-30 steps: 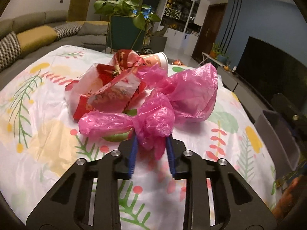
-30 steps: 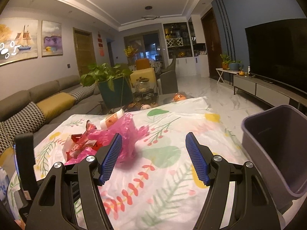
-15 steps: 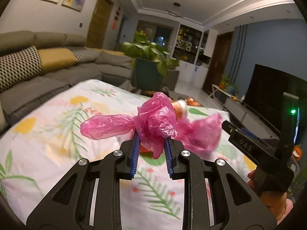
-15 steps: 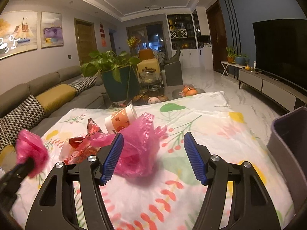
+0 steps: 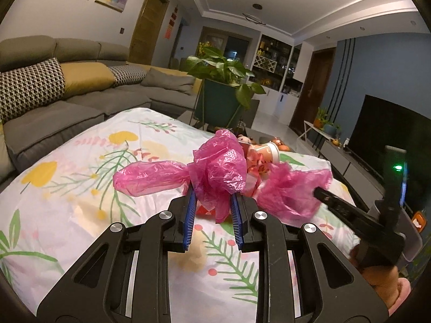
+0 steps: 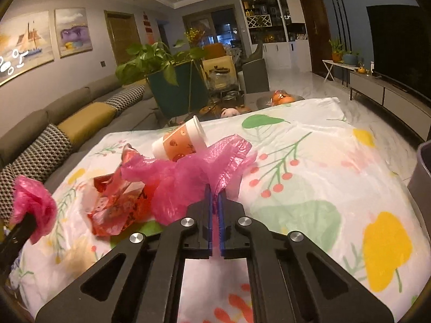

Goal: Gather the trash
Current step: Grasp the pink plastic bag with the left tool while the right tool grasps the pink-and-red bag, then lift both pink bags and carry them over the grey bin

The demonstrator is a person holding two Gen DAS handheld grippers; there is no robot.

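1. Setting: a living room with a grey sofa (image 5: 80, 91), a potted plant (image 6: 167, 67) and a dark television (image 5: 388, 134). The table (image 6: 309, 167) carries a white cloth printed with leaves and berries.
2. Writing: none legible. The paper cup (image 6: 180, 142) bears an orange fruit print only; the red wrapper (image 6: 115, 210) has a pattern too small to read.
3. Left claw (image 5: 212, 212): closed on a bunched pink plastic bag (image 5: 215, 172), held above the cloth, with one lobe trailing to its left.
4. Right claw (image 6: 215, 207): jaws nearly together, pinching a fold of a second pink bag (image 6: 194, 177). This bag lies on the table, touching the cup and the red wrapper.
5. A grey bin (image 6: 423, 172) shows at the right edge of the right wrist view, beside the table.
6. Change from half a second ago: the right claw was wide open around the second bag and is now clamped on it. The left claw keeps its hold on the first bag at about the same height.
7. A hand (image 5: 377, 277) grips the right tool's handle, low right in the left wrist view.
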